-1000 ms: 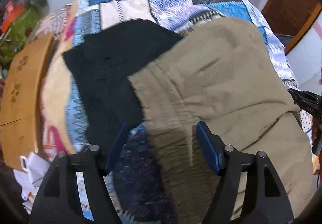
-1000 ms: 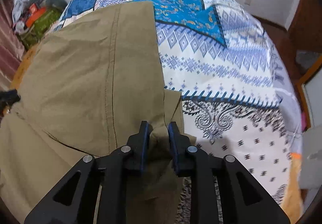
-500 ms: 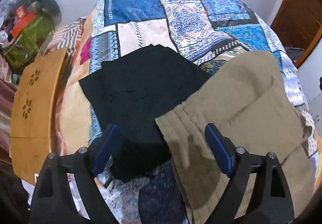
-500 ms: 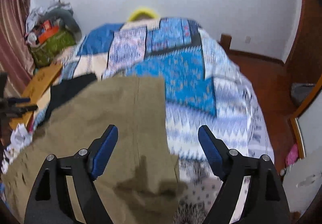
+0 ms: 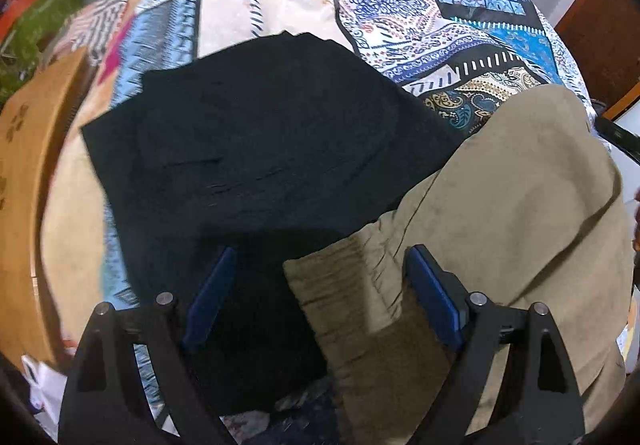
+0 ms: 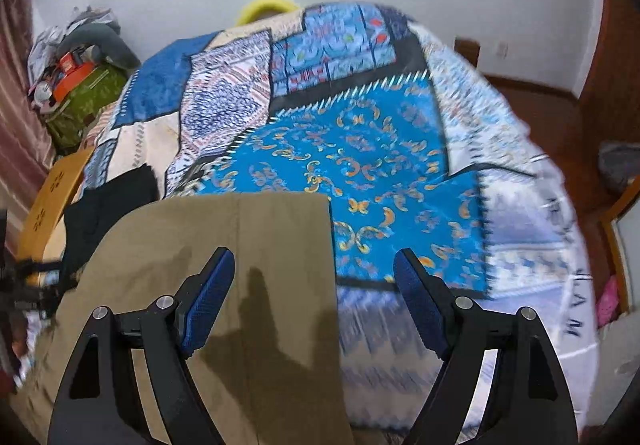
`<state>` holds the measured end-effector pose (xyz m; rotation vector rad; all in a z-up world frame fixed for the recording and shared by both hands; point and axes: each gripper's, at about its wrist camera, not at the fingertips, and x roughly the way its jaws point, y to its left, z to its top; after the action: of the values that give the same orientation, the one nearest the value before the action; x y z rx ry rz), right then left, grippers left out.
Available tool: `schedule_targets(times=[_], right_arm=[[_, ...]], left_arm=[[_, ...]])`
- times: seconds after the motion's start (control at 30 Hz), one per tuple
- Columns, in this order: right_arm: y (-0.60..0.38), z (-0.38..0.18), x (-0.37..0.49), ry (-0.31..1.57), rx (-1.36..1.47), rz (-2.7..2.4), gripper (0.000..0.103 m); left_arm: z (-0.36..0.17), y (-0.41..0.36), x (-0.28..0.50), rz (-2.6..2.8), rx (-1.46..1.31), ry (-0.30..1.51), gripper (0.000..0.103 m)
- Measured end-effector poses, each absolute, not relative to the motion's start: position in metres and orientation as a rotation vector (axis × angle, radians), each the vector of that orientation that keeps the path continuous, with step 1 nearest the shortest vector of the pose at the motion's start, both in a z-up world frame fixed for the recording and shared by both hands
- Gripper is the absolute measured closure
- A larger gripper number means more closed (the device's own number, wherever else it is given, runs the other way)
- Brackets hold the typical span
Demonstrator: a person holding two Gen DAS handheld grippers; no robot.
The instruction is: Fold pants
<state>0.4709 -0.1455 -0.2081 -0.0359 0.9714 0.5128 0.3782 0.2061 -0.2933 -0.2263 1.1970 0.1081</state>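
Note:
Khaki pants lie folded on the patterned bedspread, their ribbed waistband nearest me. My left gripper is open and empty, hovering over the waistband corner and the black cloth. In the right wrist view the khaki pants lie flat with a straight far edge. My right gripper is open and empty above the pants' right edge.
A folded black garment lies left of the khaki pants, partly under them. A wooden board stands along the bed's left side. Bags and clutter sit on the floor at far left. A wooden door is at right.
My right gripper has opened, let go of the khaki pants and lifted away. My left gripper stayed open and shifted left and back over the waistband and black garment.

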Motion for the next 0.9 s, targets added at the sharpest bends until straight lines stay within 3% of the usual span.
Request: schedule_targets(times=[0.03, 0.13, 0.17, 0.27, 0.3, 0.53, 0.9], right_arm=[[-0.144, -0.211, 0.475, 0.975, -0.032, 0.506, 0.03], [-0.136, -0.221, 0.485, 0.975, 0.011, 0.495, 0.04], [-0.135, -0.22, 0.484, 0.954, 0.016, 0.492, 0.046], [-0.126, -0.217, 0.48, 0.918, -0.015, 0.505, 0.081], [-0.123, -0.216, 0.477, 0.909, -0.039, 0.5, 0.084], [-0.125, -0.184, 0.47, 0.835, -0.085, 0.493, 0.091], [-0.146, -0.02, 0.415, 0.51, -0.015, 0.534, 0.092]], left_arm=[[-0.296, 0.205, 0.379, 0.095, -0.231, 1.195, 0.018], [-0.295, 0.202, 0.379, 0.034, -0.257, 1.188, 0.042], [-0.293, 0.202, 0.378, 0.035, -0.261, 1.18, 0.046], [-0.288, 0.202, 0.377, 0.06, -0.268, 1.161, 0.053], [-0.287, 0.201, 0.376, 0.064, -0.263, 1.157, 0.053], [-0.242, 0.196, 0.372, 0.14, -0.115, 1.04, 0.057], [-0.129, 0.204, 0.339, 0.111, -0.165, 0.822, 0.06]])
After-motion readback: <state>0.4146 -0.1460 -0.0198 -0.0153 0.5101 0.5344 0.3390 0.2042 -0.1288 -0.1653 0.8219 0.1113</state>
